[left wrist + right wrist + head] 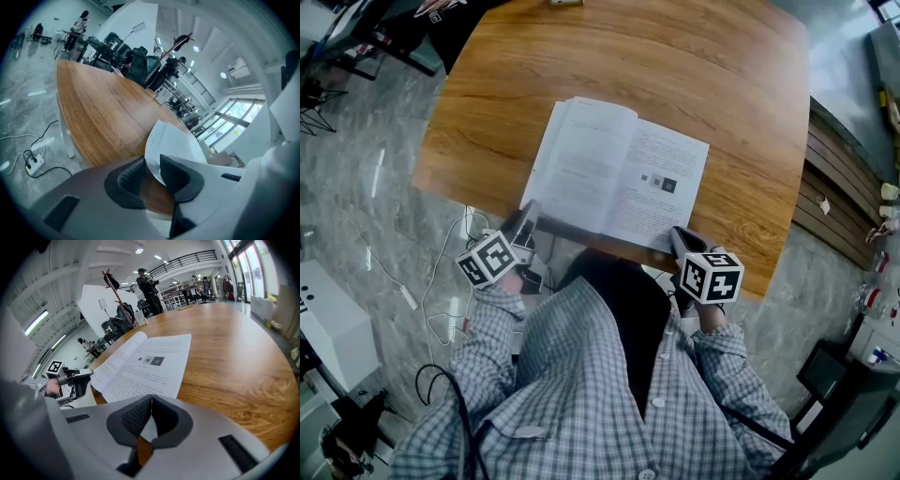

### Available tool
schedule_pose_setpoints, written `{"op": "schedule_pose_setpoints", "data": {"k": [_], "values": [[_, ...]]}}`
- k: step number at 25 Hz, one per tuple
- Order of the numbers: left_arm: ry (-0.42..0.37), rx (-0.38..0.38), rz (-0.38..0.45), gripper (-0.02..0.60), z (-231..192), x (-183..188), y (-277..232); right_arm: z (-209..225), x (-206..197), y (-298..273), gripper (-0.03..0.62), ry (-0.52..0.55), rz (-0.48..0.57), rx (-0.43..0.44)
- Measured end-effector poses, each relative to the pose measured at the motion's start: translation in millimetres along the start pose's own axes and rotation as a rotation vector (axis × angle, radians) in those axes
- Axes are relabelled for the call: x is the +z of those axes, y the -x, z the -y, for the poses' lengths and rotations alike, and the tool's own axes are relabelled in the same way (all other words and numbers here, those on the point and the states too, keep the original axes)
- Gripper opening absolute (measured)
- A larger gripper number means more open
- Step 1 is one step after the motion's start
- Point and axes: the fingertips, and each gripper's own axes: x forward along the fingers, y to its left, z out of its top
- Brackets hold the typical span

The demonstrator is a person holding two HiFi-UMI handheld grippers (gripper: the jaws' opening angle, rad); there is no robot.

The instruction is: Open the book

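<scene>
2 near book (619, 173) corners: right tool (151, 398) pinches, left tool (153, 163) straddles.

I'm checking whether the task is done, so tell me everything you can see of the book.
The book lies open on the wooden table, near its front edge, white pages up. Both pages carry printed text; the right one has a small dark figure. The left side's near corner curls up between the slightly parted jaws of the left hand-held gripper, against one pad. The right hand-held gripper is shut on the near right corner.
</scene>
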Motion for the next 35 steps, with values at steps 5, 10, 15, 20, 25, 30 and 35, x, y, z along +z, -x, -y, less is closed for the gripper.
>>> {"op": "schedule_pose_setpoints", "data": {"k": [5, 10, 15, 20, 25, 30, 35], "values": [[-0.056, 0.041, -0.031, 0.070, -16.3, -8.8, 20.1, -1.0, -1.9, 1.3, 0.021, -0.011, 0.007, -0.005], [-0.113, -0.076, 0.044, 0.054, 17.4, -0.5, 25.2, 0.2, -0.1, 2.0, 0.021, -0.022, 0.019, -0.003], [-0.285, -0.242, 0.006, 0.011, 80.6, -7.6, 7.1, -1.7, 0.0, 1.7, 0.023, -0.017, 0.029, -0.010], [-0.425, -0.384, -0.053, 0.009, 137.8, -27.2, -9.3, -2.3, 3.8, 8.7, 0.023, -0.083, 0.108, 0.024], [-0.512, -0.475, -0.093, 0.009, 179.1, -43.3, -19.6, -9.0, 29.6, 28.3, 0.023, -0.076, 0.239, 0.034], [-0.611, -0.549, -0.091, 0.009, 217.4, -43.4, -16.9, -28.4, 70.7, 58.7, 0.023, 0.030, 0.370, 0.061], [-0.715, -0.610, -0.041, 0.009, 255.0, -27.5, -14.3, -36.0, 107.0, 85.6, 0.023, 0.056, 0.474, 0.067]]}}
